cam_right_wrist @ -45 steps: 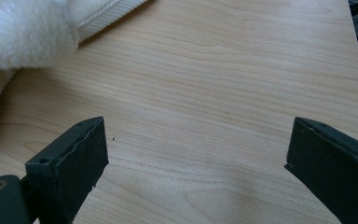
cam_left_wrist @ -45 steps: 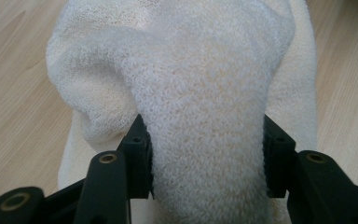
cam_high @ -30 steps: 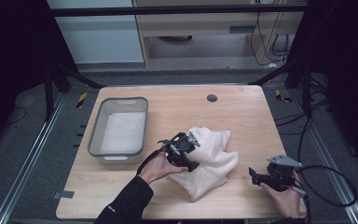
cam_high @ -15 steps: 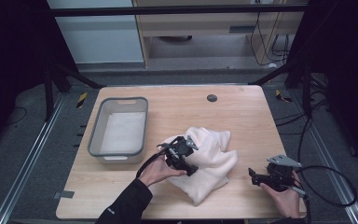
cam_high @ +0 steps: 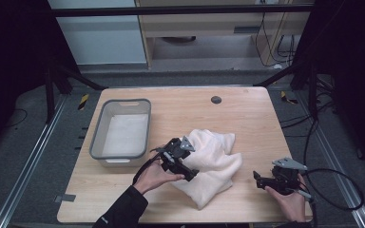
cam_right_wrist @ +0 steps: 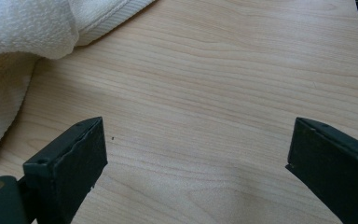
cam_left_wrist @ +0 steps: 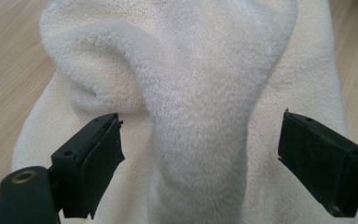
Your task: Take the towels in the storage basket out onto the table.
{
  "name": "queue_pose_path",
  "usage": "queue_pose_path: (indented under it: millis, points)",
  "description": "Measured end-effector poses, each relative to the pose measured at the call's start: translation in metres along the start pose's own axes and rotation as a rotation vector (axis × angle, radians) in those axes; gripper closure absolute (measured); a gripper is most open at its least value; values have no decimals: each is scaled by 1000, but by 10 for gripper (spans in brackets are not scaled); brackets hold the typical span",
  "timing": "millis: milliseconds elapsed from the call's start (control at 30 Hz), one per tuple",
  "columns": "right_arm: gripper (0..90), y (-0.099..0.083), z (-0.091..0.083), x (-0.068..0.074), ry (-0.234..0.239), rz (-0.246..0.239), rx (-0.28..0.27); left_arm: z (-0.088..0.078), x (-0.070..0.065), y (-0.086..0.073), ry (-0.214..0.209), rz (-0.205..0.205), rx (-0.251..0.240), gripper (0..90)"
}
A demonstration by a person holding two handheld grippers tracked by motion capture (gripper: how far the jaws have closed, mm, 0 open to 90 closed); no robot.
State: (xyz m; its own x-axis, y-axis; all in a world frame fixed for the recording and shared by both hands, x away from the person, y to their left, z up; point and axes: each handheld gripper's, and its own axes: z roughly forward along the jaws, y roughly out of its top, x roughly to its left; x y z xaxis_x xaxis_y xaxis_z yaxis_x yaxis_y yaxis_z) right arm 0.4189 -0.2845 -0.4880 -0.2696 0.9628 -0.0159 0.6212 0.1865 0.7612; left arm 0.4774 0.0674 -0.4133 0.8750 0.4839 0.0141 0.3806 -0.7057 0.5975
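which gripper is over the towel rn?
The left gripper: its open jaws straddle a raised fold of the white towel. The right gripper, also open, sits apart over bare wooden table.

The left gripper [cam_high: 190, 172] covers part of the cream towel [cam_high: 214, 164] beneath it, and a raised fold between its jaws hides the cloth behind; beside the right gripper [cam_right_wrist: 196, 158], frame edges crop the towel.
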Motion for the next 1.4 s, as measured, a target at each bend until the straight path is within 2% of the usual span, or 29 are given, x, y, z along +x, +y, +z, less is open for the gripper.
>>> queue_pose_path:
  millis: [167, 267, 367, 533, 633, 700, 800, 1033, 1100, 1200, 1400]
  points:
    - [45, 0, 0, 0, -2, 1, 1, -13, 1, -9, 31, -13, -39, 125]
    - [45, 0, 0, 0, -2, 1, 1, -21, 2, -15, 26, -37, -72, 121]
    - [45, 0, 0, 0, -2, 1, 2, -28, 2, -22, 43, -45, -101, 121]
    - [44, 0, 0, 0, -2, 2, 3, -42, 4, -34, 75, -75, -177, 122]
    - [42, 0, 0, 0, -2, 4, 3, -48, 5, -42, 71, -95, -209, 124]
    - [40, 0, 0, 0, 1, 6, 6, -52, 6, -49, 82, -108, -234, 125]
    - [40, 0, 0, 0, 1, 8, 5, -57, 9, -58, 108, -122, -244, 130]
    - [38, -1, 0, 1, 3, 0, 4, -68, 13, -83, 174, -201, -288, 141]
    - [38, -2, 0, 1, 2, -1, 5, -71, 13, -90, 197, -212, -303, 142]
    - [36, -2, -1, 2, 6, -2, 7, -75, 15, -99, 212, -225, -308, 144]
    - [34, -4, -1, 4, 5, -13, 9, -86, 21, -119, 242, -280, -338, 154]
